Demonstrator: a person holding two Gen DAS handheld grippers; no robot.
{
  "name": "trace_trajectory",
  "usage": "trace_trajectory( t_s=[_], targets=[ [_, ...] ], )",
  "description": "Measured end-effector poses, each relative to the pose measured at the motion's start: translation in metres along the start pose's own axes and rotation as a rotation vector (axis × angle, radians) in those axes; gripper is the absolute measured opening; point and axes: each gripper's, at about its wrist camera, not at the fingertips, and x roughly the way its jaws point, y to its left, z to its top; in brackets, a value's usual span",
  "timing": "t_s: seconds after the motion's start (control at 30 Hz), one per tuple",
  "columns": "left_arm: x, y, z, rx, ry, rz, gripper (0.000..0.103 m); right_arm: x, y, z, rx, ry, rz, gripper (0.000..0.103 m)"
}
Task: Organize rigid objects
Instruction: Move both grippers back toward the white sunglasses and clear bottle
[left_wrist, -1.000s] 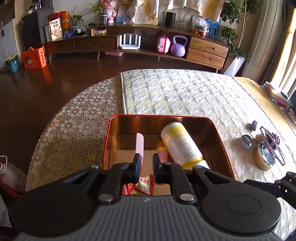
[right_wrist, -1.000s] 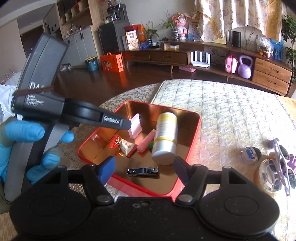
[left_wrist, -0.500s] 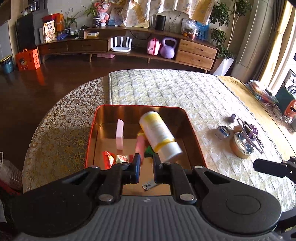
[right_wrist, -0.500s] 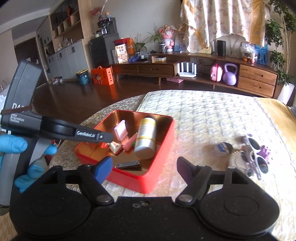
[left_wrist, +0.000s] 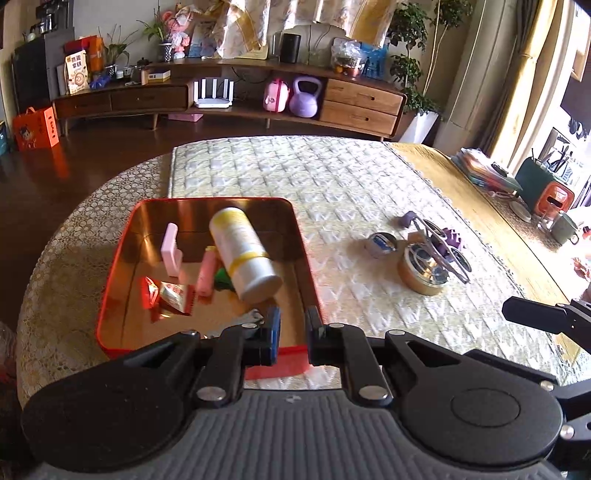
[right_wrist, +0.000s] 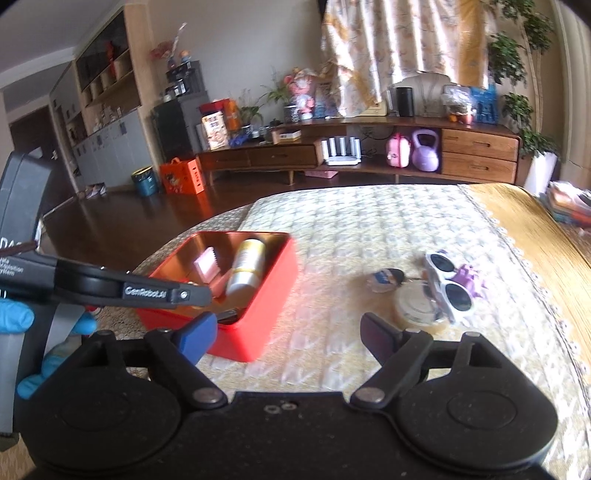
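A red tin tray (left_wrist: 122, 258) (right_wrist: 273, 291) on the bed holds a white and yellow bottle (left_wrist: 242, 251) (right_wrist: 247, 266), a pink comb (left_wrist: 170, 249), a pink tube (left_wrist: 207, 275), a red snack packet (left_wrist: 166, 295) and a nail clipper (left_wrist: 247, 319). To its right lie a round tin (left_wrist: 424, 269) (right_wrist: 413, 306), white sunglasses (right_wrist: 448, 286), a small blue-labelled tin (left_wrist: 380, 243) and a purple clip (left_wrist: 408, 219). My left gripper (left_wrist: 291, 334) is nearly shut and empty, above the tray's near edge. My right gripper (right_wrist: 288, 332) is open and empty, between the tray and the round tin.
The quilted bed cover (left_wrist: 295, 170) stretches ahead, with a yellow cover (left_wrist: 498, 229) on the right. A wooden sideboard (left_wrist: 229, 99) stands across the dark floor. In the right wrist view the left gripper's body and a blue-gloved hand (right_wrist: 22, 317) are at the left.
Both grippers have pulled back and up from the tray and swung right. The tray now sits further left in both views, and the loose items on the right are more central.
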Motion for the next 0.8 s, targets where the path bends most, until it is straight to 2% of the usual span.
trace_trajectory(
  t_s=[0.1, 0.13, 0.2, 0.27, 0.47, 0.57, 0.8],
  targets=[
    [0.001, -0.012, -0.003, 0.008, -0.001, -0.007, 0.017, -0.006, -0.014, -0.004, 0.022, -0.008, -0.018, 0.086],
    [0.001, -0.016, -0.004, 0.009, -0.002, -0.008, 0.024, -0.01, -0.02, -0.007, 0.027, -0.013, -0.026, 0.086],
    [0.001, -0.024, -0.005, 0.01, -0.011, -0.018, 0.041, -0.013, -0.029, -0.01, 0.039, -0.019, -0.04, 0.086],
    [0.001, -0.033, -0.006, 0.014, -0.029, -0.017, 0.071, -0.016, -0.04, -0.012, 0.053, -0.022, -0.055, 0.086],
    [0.011, -0.063, -0.004, 0.051, -0.038, -0.026, 0.076, -0.024, -0.072, -0.017, 0.084, -0.037, -0.102, 0.088],
    [0.02, -0.074, 0.0, 0.058, -0.04, -0.028, 0.082, -0.025, -0.084, -0.018, 0.086, -0.045, -0.125, 0.096],
    [0.054, -0.091, 0.016, 0.058, -0.032, -0.002, 0.083, -0.018, -0.106, -0.019, 0.055, -0.047, -0.144, 0.103]
  ],
)
